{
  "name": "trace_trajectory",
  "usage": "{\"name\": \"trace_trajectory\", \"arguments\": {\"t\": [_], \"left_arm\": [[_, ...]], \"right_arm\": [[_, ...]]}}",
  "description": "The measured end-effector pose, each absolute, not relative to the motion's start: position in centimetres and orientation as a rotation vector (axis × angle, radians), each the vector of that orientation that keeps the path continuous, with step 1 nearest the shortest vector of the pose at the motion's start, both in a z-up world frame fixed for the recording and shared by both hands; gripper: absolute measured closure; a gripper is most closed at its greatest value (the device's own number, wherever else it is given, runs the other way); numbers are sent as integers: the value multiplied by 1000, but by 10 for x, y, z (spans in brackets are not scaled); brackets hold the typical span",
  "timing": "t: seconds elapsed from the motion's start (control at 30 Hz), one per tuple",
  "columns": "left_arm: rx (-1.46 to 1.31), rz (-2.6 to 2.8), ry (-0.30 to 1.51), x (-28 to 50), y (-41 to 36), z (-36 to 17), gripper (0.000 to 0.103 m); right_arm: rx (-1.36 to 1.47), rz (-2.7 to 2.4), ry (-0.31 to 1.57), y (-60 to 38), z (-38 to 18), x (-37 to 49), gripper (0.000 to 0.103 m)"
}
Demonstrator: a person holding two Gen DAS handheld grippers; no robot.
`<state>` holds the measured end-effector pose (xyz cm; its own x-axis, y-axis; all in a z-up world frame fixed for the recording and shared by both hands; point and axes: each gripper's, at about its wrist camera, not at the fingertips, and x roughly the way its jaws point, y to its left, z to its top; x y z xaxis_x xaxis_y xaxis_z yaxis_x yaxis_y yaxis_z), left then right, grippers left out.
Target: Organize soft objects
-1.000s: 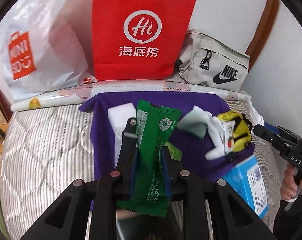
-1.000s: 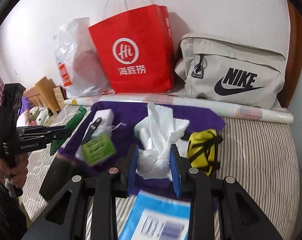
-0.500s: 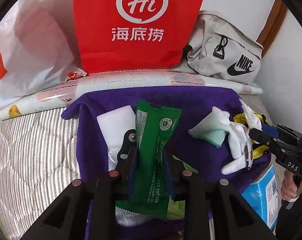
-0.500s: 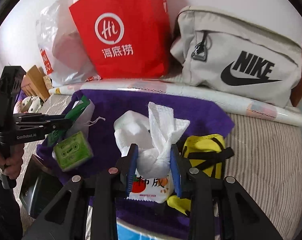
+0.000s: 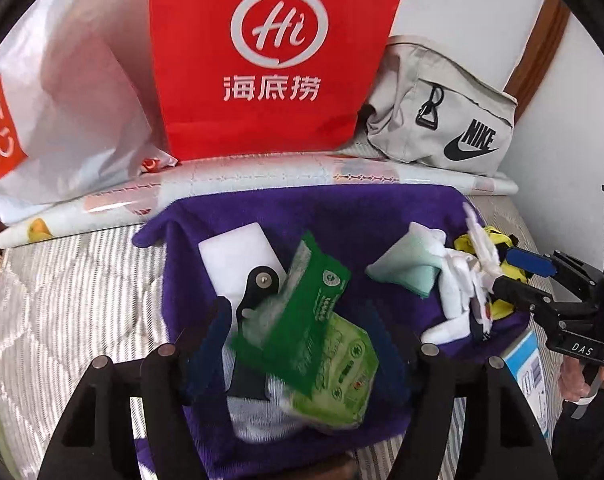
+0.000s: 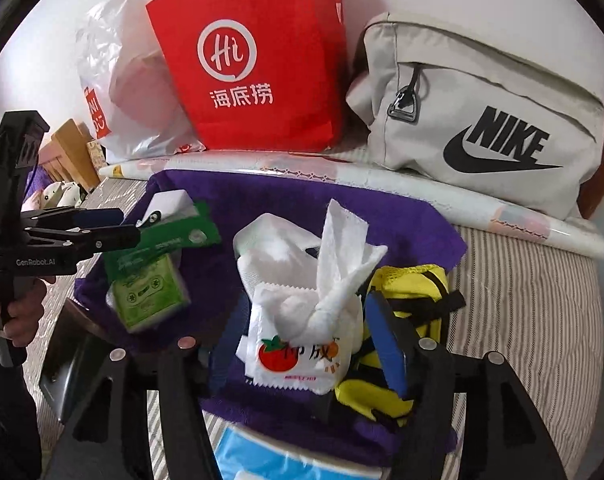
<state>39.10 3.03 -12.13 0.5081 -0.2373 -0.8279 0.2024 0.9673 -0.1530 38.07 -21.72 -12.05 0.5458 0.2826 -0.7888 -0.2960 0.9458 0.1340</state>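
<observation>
Purple towel (image 5: 382, 216) takes both drops: our left gripper (image 5: 302, 344) is opening off the green sachet (image 5: 302, 312), our right gripper (image 6: 308, 344) off the knotted white wipe (image 6: 322, 300) (on a tissue pack). Either could topple or slide aside.

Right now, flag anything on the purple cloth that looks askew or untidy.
The green packet lies tilted across a lighter green pack, not flat on the purple cloth. A white tissue sticks up, half pulled out of its tomato-print pack.

White wall (image 6: 482, 4), wooden trim (image 5: 538, 40) at rt, striped quilted mattress (image 6: 534, 300), daylight.
</observation>
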Motion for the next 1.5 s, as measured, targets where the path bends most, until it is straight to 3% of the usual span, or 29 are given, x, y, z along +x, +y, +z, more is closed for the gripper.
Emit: {"name": "trace_trajectory", "arguments": {"t": [0.17, 0.3, 0.63, 1.17, 1.5], "left_arm": [[-35, -240, 966, 364, 33, -98, 36], [-51, -205, 925, 325, 33, -75, 31], [-34, -202, 830, 213, 13, -32, 20], [-38, -140, 686, 63, 1, -16, 5], [11, -96, 661, 31, -14, -18, 4]], "right_arm": [[-1, 315, 904, -221, -99, 358, 40], [44, 294, 843, -226, -73, 323, 19], [42, 228, 742, -228, -33, 217, 6], [40, 167, 687, -219, -23, 69, 0], [46, 133, 691, -223, -25, 35, 0]]}}
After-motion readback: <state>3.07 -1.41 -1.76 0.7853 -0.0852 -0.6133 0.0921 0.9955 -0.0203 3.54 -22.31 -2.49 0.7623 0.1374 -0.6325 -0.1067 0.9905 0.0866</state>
